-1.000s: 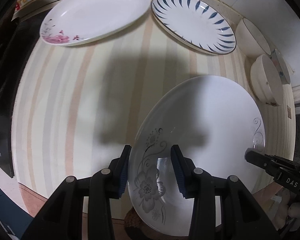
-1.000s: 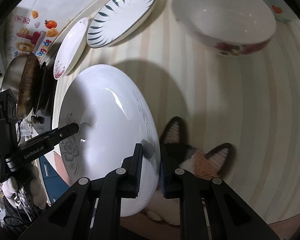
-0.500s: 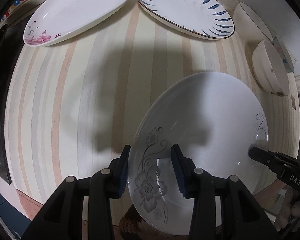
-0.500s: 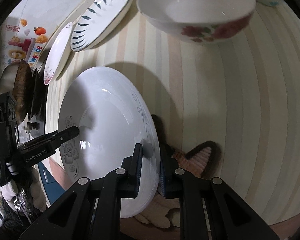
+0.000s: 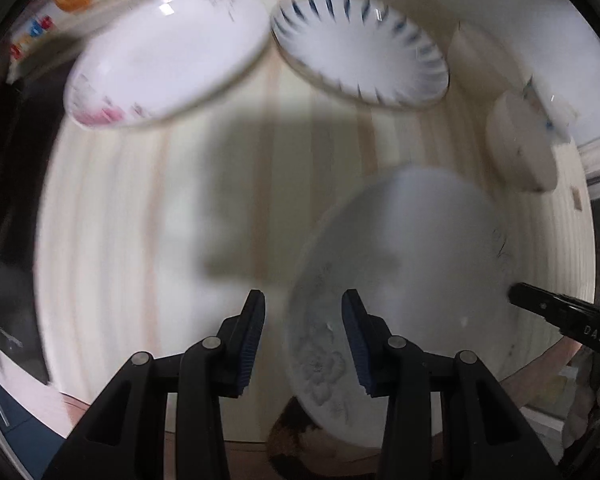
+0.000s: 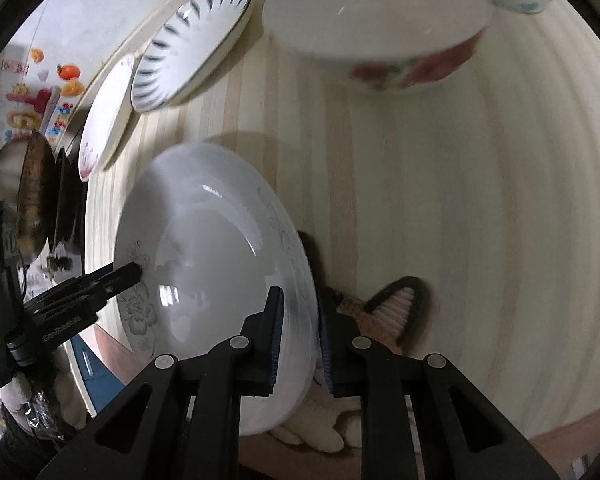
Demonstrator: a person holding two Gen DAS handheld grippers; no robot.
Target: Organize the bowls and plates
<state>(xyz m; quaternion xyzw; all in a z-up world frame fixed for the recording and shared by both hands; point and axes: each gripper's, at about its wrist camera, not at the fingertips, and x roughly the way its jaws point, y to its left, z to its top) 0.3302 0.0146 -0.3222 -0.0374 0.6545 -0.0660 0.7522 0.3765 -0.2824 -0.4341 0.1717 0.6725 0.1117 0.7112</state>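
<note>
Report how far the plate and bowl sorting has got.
Done: nothing stacked yet; the pink-flower plate, the blue-leaf plate and the red-flower bowl lie apart on the table.
In hand: the grey-flower plate, its rim clamped by the right hand-held gripper, the left hand-held gripper straddling the opposite rim, grip unclear through blur.
Left: stacking every plate and grouping the bowls.

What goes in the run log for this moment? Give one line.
right gripper: jaws shut on plate rim | left gripper: jaws astride rim, grip unclear

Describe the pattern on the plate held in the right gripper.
White plate with grey flower line drawings on its rim; clearest in the right wrist view.
</note>
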